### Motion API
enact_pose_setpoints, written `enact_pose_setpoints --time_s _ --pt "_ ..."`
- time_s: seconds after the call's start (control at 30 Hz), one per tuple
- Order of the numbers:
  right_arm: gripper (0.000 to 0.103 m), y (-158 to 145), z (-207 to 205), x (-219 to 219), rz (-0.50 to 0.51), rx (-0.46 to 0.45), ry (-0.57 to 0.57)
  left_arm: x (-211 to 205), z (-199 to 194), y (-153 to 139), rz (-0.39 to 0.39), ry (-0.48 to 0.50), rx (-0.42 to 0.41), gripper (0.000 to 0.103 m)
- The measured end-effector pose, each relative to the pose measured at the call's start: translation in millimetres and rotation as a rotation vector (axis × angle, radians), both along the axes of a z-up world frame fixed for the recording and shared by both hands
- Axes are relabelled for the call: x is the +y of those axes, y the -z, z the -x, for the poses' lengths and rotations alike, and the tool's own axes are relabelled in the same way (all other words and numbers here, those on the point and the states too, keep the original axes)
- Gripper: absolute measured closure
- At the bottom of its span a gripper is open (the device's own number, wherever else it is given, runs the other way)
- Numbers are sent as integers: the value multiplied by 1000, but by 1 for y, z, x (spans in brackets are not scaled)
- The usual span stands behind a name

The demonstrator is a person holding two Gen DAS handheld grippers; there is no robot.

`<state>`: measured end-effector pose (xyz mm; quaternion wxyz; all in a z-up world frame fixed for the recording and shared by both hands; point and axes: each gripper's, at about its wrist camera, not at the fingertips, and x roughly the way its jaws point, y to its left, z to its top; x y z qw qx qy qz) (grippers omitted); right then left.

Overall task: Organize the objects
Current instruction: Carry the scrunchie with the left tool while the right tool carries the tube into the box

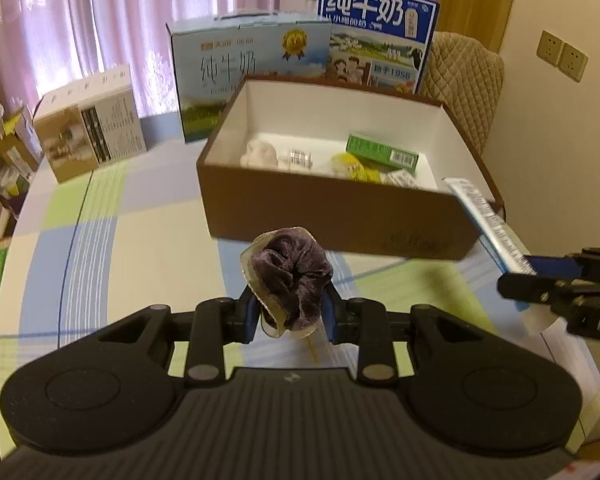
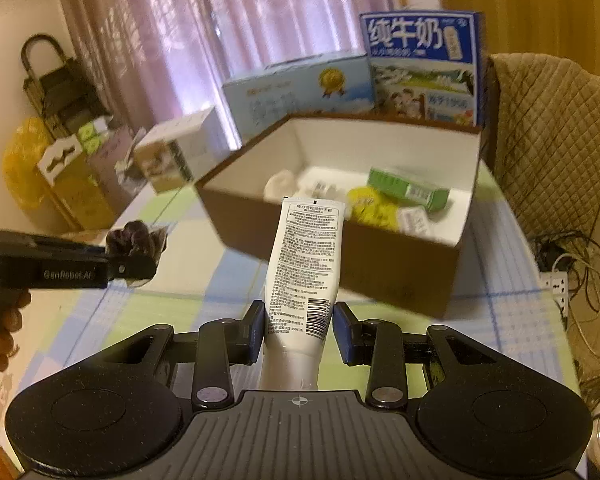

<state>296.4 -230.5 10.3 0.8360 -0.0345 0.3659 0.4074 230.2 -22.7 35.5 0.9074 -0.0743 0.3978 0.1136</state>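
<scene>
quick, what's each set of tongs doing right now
left tongs: closed on the purple scrunchie
right tongs: closed on the white tube

Your left wrist camera is looking down along its fingers, close above the table [image 1: 112, 216], toward the brown box [image 1: 332, 216]. Your right wrist camera is facing the same box [image 2: 400, 276] from farther right; each is catching the other gripper.

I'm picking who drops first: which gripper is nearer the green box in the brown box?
Right, probably. The right gripper with the tube is beside the corner nearest the green box; the left gripper with the scrunchie faces the front wall.
</scene>
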Motion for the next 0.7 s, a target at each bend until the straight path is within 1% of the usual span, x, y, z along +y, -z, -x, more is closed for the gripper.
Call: enact_pose_setpoints --time_s 0.23,0.37,0.57,0.7 --pt "70 -22 -45 2 -46 -60 5 -3 -34 -19 -42 0 -42 76" --pt "70 -28 -72 9 -64 -74 14 -2 -59 -26 -66 3 -58 76" --pt "70 -21 -107 27 -41 -70 26 5 -93 -28 -83 7 -55 76" --pt "70 -5 -129 40 -12 -27 32 13 -109 -23 -82 4 -40 76"
